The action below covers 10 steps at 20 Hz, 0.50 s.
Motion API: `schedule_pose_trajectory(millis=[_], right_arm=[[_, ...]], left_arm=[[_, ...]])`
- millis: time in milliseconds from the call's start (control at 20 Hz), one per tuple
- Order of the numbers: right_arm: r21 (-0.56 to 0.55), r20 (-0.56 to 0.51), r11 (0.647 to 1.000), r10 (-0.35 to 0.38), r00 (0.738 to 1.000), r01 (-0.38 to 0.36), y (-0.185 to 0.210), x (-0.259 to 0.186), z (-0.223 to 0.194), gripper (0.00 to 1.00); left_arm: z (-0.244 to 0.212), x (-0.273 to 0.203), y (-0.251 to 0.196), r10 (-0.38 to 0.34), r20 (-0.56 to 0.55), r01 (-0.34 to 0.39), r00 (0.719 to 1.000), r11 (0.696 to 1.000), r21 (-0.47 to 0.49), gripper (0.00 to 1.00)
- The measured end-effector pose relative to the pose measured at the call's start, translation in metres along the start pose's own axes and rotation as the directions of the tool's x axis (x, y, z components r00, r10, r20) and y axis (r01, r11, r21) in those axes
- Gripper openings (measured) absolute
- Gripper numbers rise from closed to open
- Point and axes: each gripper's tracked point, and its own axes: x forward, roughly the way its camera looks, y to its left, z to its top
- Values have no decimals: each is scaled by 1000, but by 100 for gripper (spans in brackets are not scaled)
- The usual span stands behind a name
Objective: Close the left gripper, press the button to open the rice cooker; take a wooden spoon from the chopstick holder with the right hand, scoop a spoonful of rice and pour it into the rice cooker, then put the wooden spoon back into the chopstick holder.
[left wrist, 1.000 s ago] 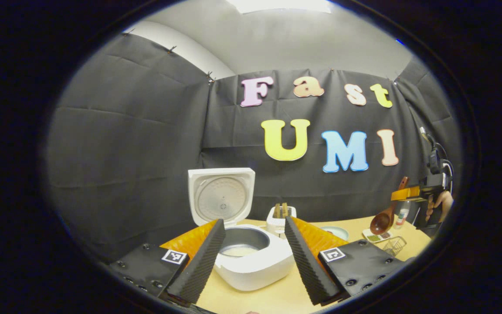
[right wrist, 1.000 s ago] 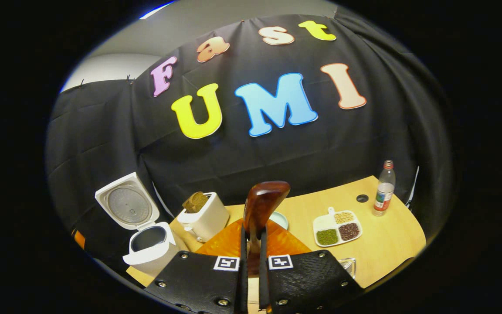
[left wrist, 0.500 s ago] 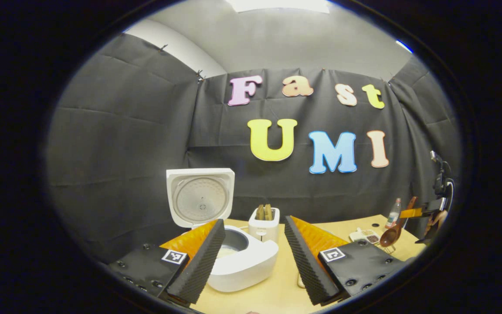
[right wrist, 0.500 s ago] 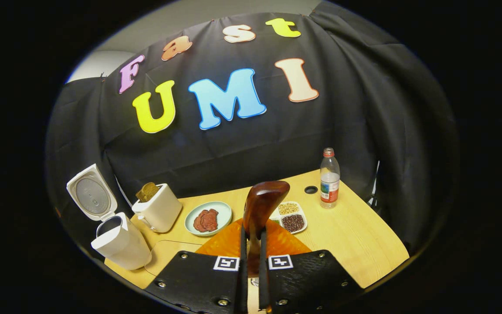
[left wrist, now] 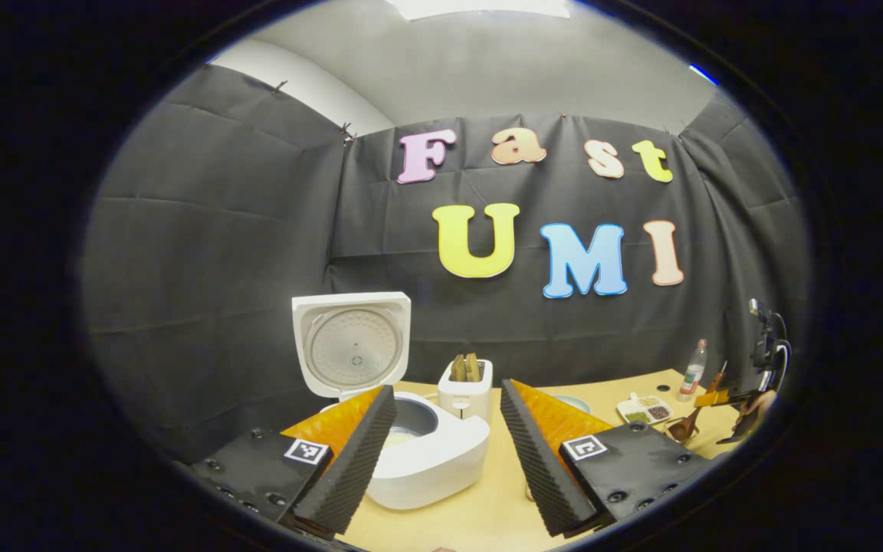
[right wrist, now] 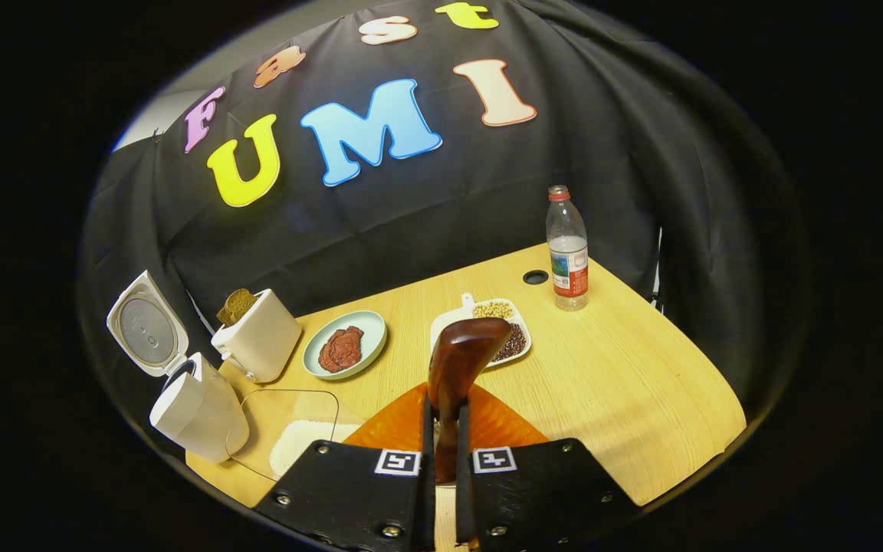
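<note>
Now right gripper clamps wooden spoon — left gripper agape

Each gripper, the left gripper and the right gripper, is built of black screw-studded plates marked with square black-and-white tags, backed in orange, the left's fingers faced with ridged dark foam.

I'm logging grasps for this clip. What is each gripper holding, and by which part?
The right gripper is shut on the wooden spoon, clamping its handle just below the bowl. The left gripper is open, holding nothing.
</note>
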Motion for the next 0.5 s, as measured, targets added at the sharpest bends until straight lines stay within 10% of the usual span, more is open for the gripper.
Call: schedule_pose_trajectory(millis=[200, 450, 500], right_arm=[[21, -17, 1000, 11, 1000, -11, -4, -1, -3, 15], [-141, 95, 979, -138, 986, 150, -41, -25, 15, 98], [-166, 128, 969, -163, 978, 183, -45, -34, 23, 98]], left_arm=[[1, 1, 3, 12, 4, -12, 1000, 1000, 5, 92], [-1, 11, 11, 25, 12, -24, 1000, 1000, -14, 92], [-1, 14, 12, 27, 8, -27, 1000, 999, -22, 92]])
